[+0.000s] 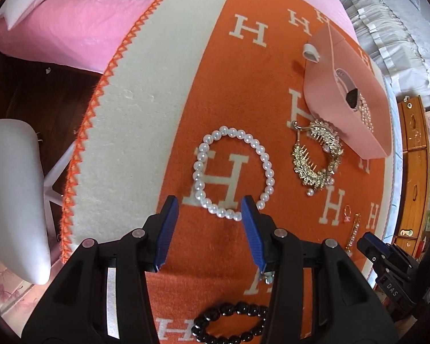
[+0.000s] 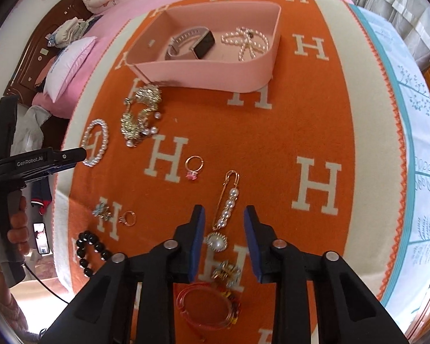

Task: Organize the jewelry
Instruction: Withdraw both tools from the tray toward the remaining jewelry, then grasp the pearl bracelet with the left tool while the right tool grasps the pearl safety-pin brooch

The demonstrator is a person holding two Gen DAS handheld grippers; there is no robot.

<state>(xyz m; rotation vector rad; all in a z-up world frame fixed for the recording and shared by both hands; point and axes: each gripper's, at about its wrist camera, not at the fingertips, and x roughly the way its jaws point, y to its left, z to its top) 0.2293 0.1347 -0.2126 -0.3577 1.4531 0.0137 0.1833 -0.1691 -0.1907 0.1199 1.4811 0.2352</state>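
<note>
The jewelry lies scattered on an orange blanket (image 2: 272, 143) woven with cream "H" letters, spread over a bed. At its far side sits a pink tray (image 2: 203, 71) that holds a watch (image 2: 192, 44) and a pearl bow piece (image 2: 245, 43).

The right gripper (image 2: 224, 220) points down over a pearl safety-pin brooch (image 2: 228, 200); its blue pads stand apart on either side of the pin and do not touch it, so nothing is gripped. Just below the pin lies a round pearl brooch (image 2: 216, 241), then a small gold and blue clip (image 2: 226, 272) and a red bangle (image 2: 206, 305). A ring with a pink stone (image 2: 194, 166) lies to the upper left.

The left gripper (image 1: 208, 205) hovers at the near edge of a white pearl bracelet (image 1: 233, 172), jaws spread, its right pad just beside the beads. A gold leaf hair comb (image 1: 318, 154) lies between that bracelet and the tray, close against the tray's wall. A black bead bracelet (image 1: 229, 322) lies under the gripper's body.

The left tool reads "GenRobot.AI" in the right view; the right tool shows "DAS" in the left view.

The blanket's cream border and orange stitched edge (image 1: 100, 97) run to the left, with floor beyond. Open orange cloth lies right of the pin.
</note>
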